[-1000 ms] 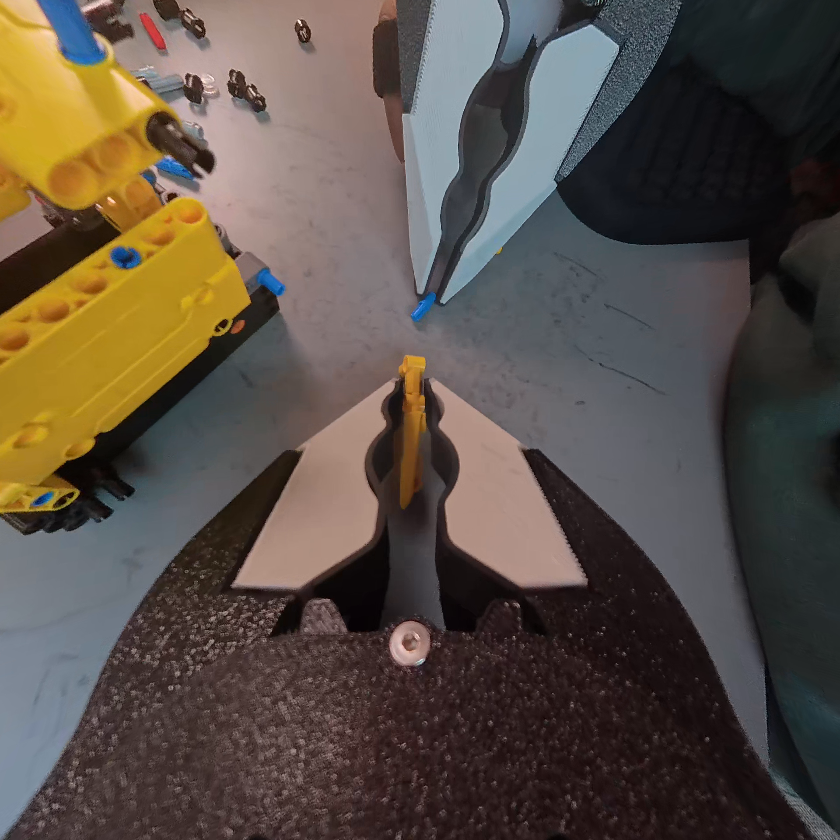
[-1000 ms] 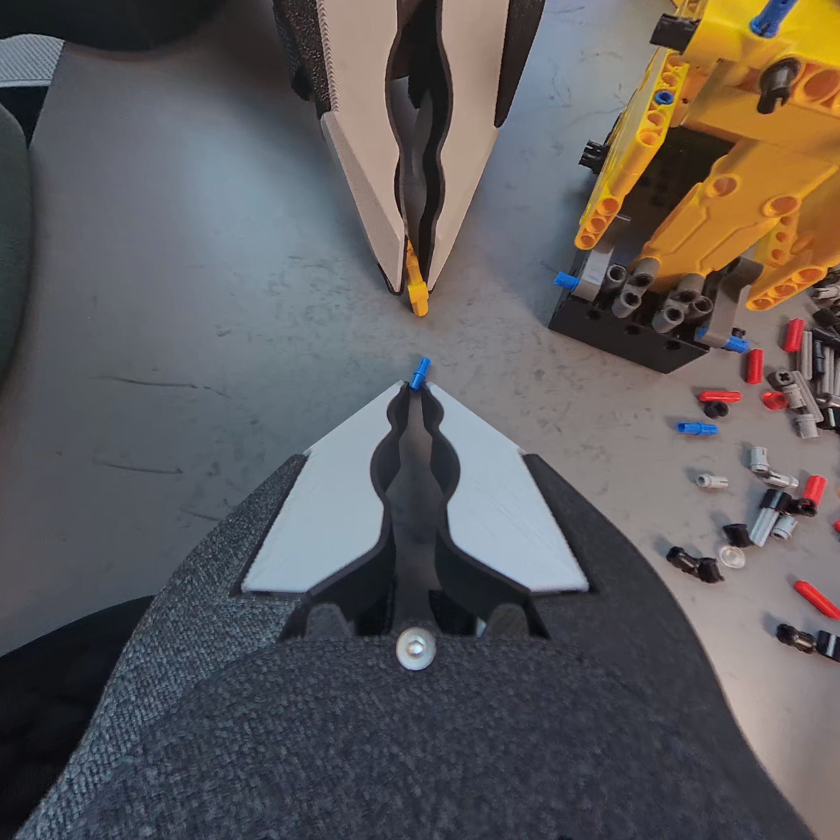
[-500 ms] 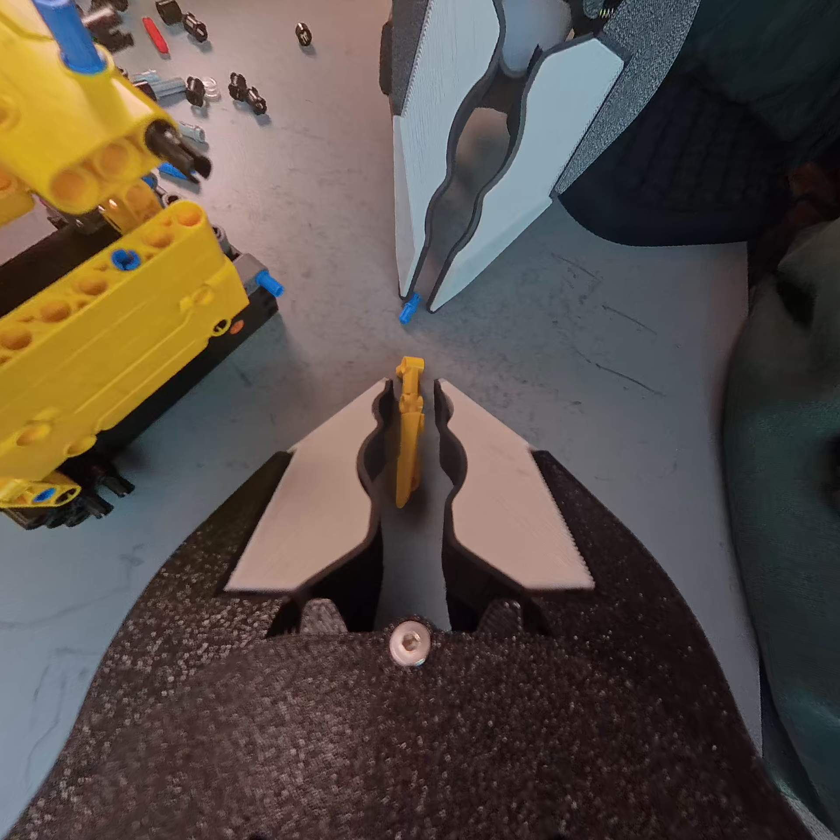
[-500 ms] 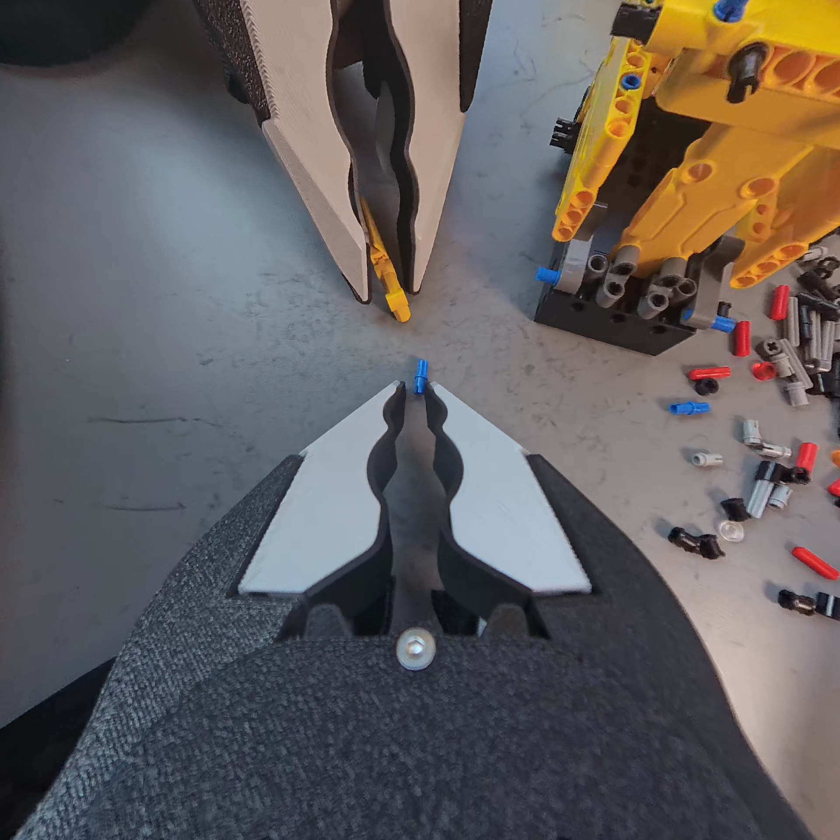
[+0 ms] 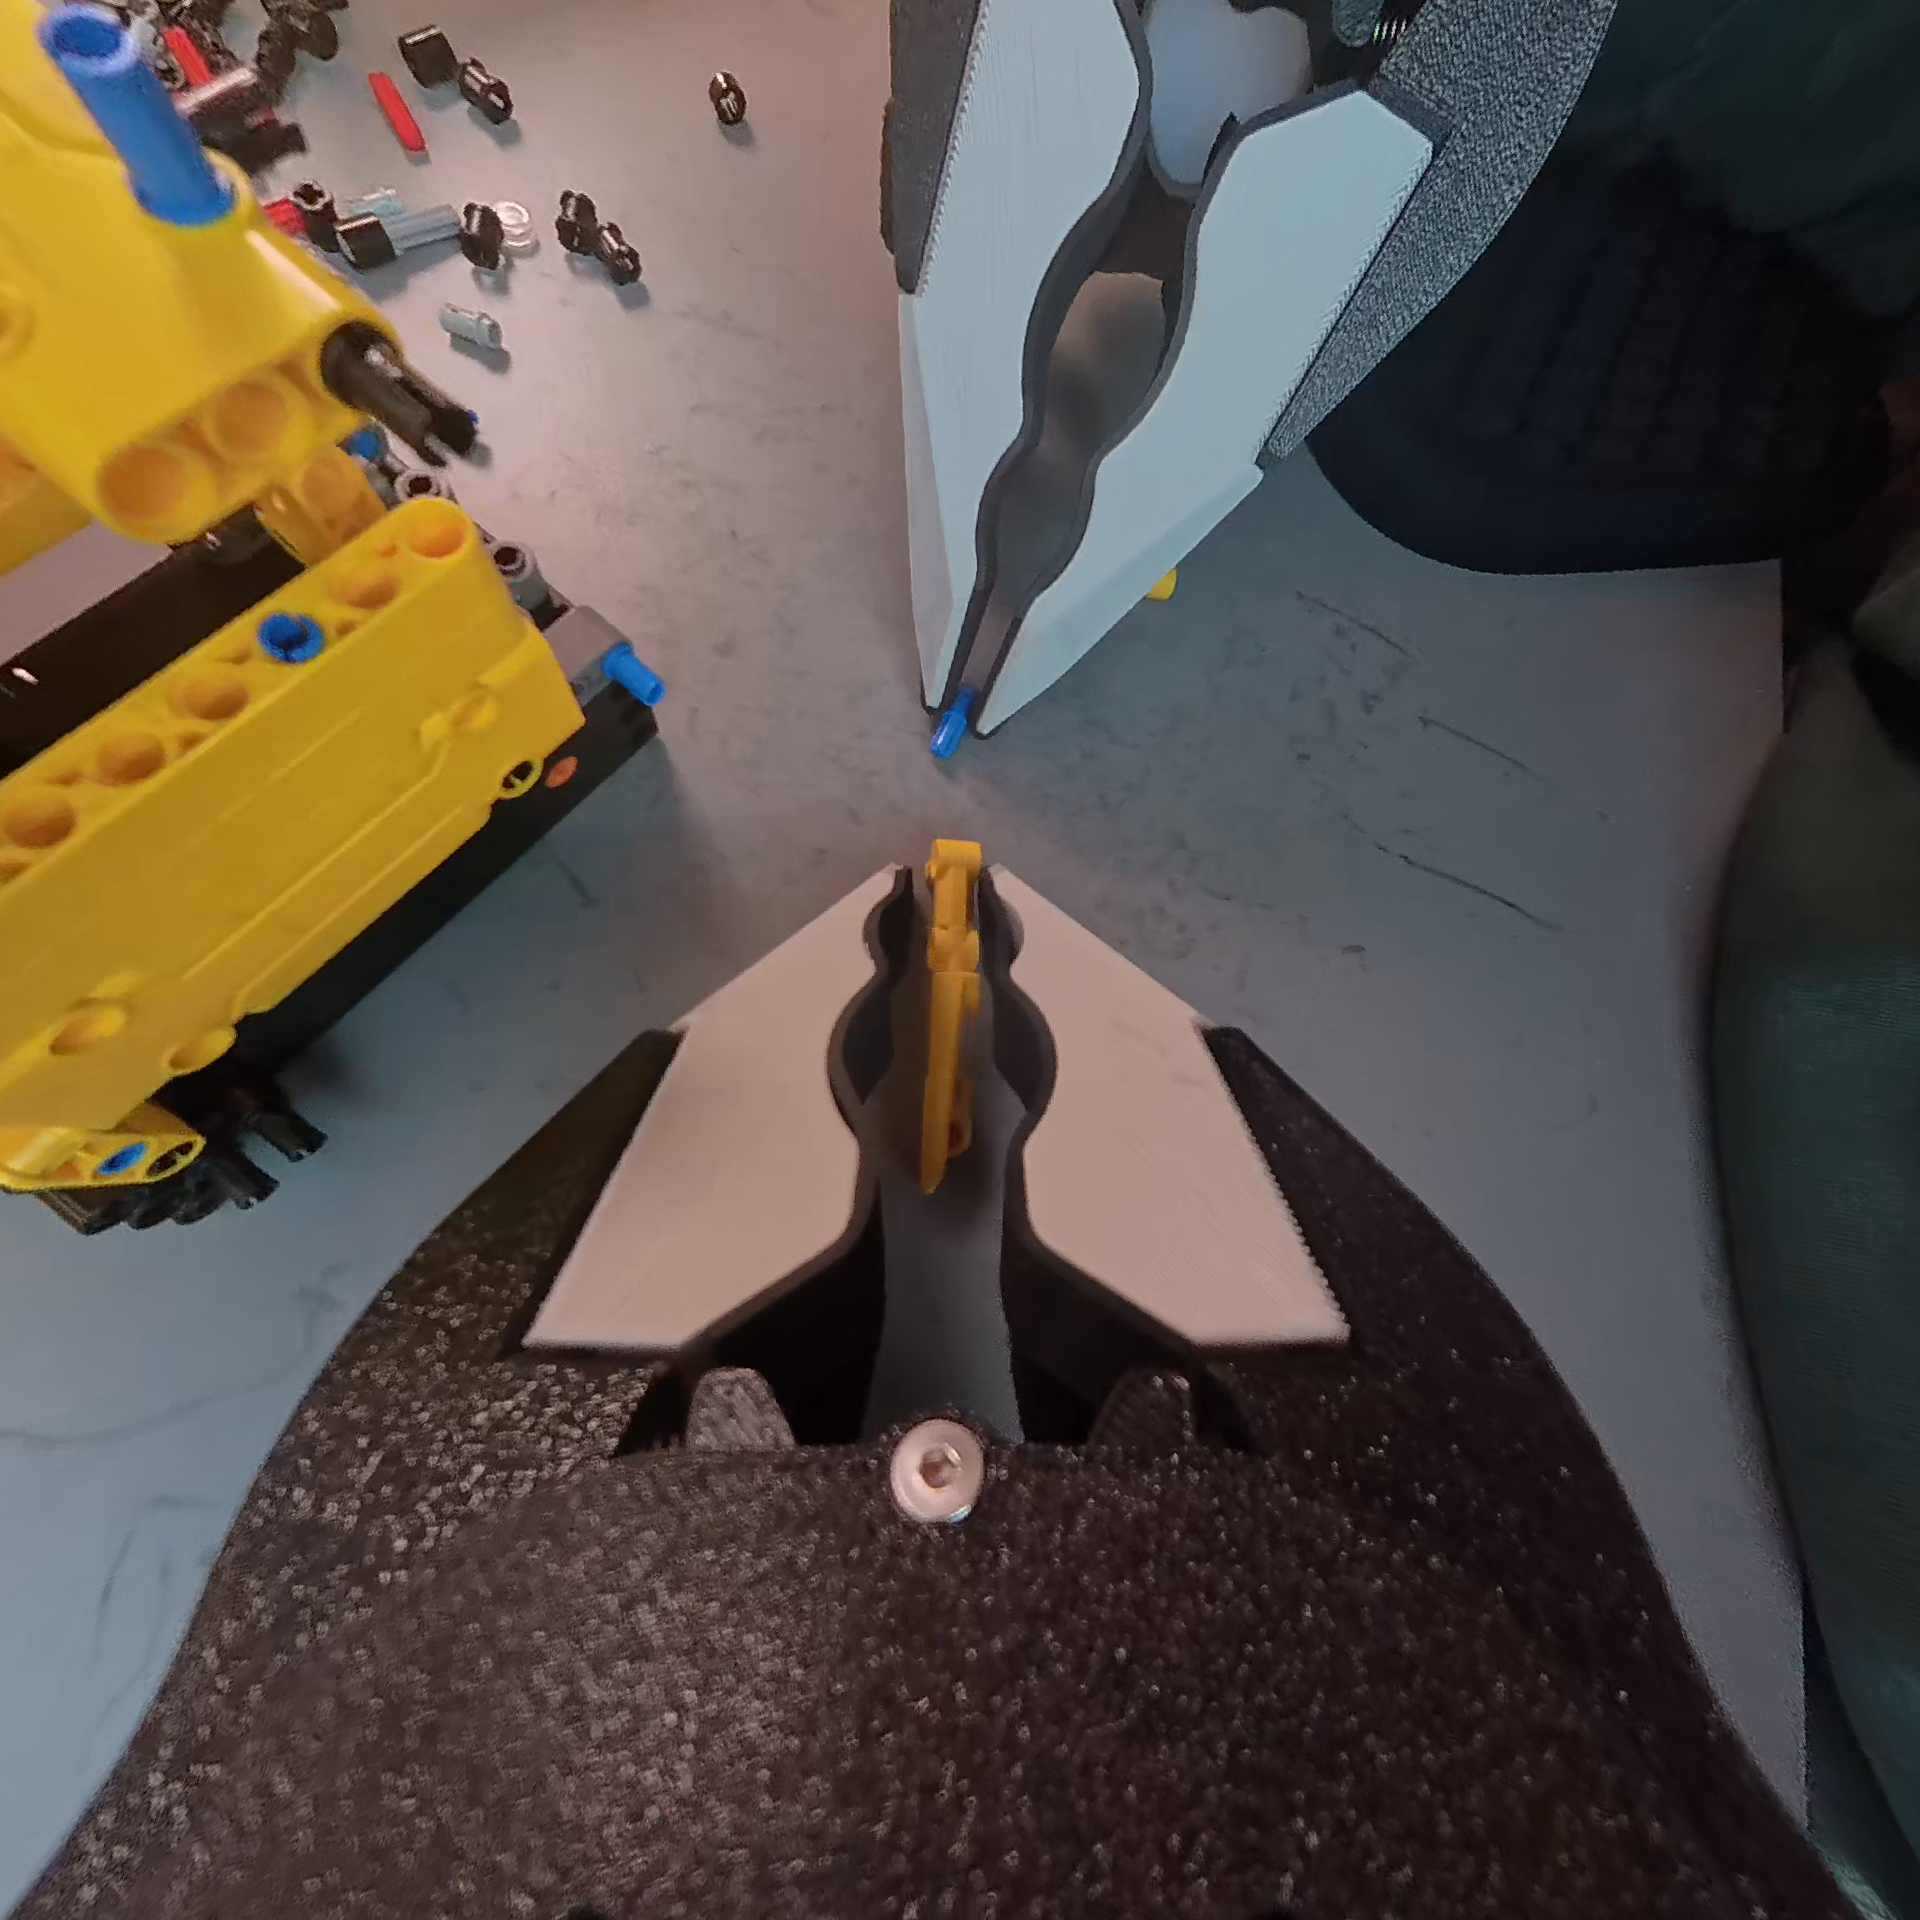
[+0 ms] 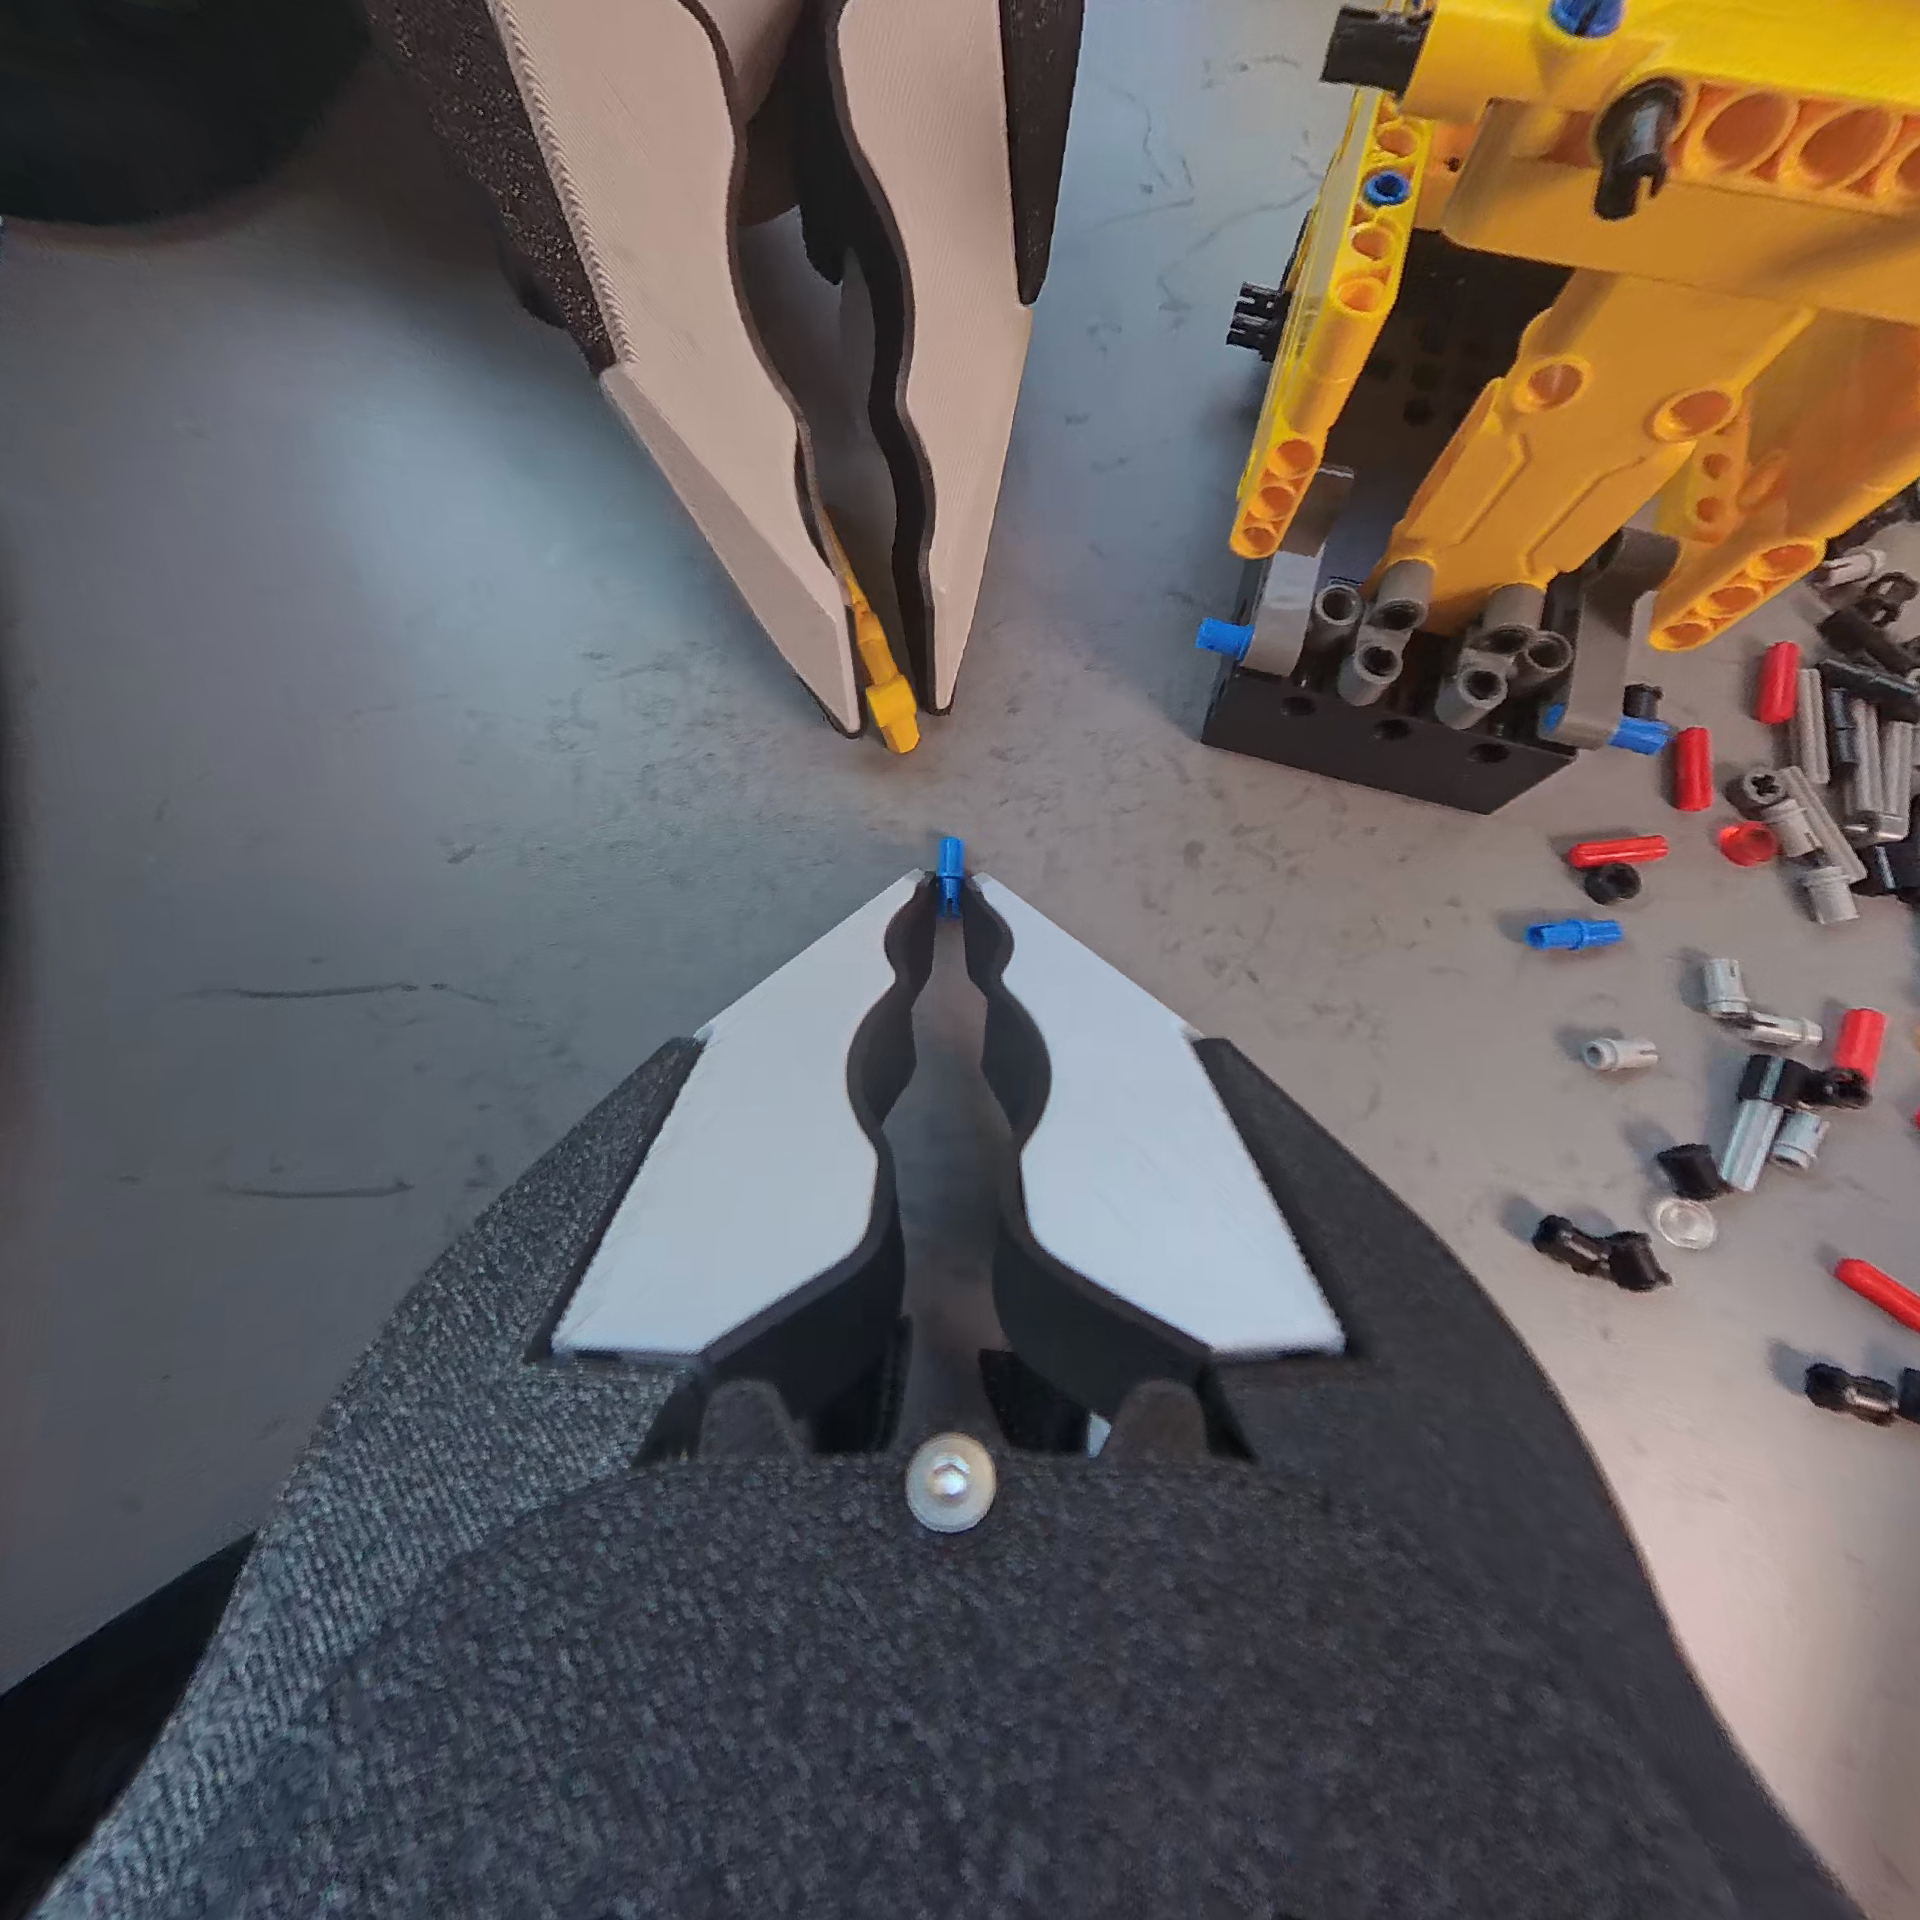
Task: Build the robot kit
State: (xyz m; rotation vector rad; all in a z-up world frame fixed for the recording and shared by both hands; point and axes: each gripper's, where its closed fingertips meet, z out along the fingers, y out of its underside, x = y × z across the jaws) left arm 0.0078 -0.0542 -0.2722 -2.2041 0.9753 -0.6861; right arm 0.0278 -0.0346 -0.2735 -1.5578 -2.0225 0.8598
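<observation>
While the left gripper [image 5: 943, 883] clenches a yellow beam [image 5: 948, 997] and the right gripper [image 6: 948, 881] pinches a blue pin [image 6: 948, 878] (only its end) — tips facing, yellow model [image 6: 1538, 343] at two o'clock — the pin could slip.

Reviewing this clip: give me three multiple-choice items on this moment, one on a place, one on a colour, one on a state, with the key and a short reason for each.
1. Where does the yellow and black brick model stand, seen from the right wrist view?
A. upper right
B. lower left
C. between the tongs

2. What colour is the small pin in the right tongs?
A. red
B. blue
C. grey

3. What state are the left tongs in?
A. wide open and bare
B. out of view
C. closed on a yellow part

Key:
1 A: the brick model fills the upper right of the grey table.
2 B: the pin at the tips of the right tongs is blue.
3 C: the left tongs pinch the yellow part.
</observation>
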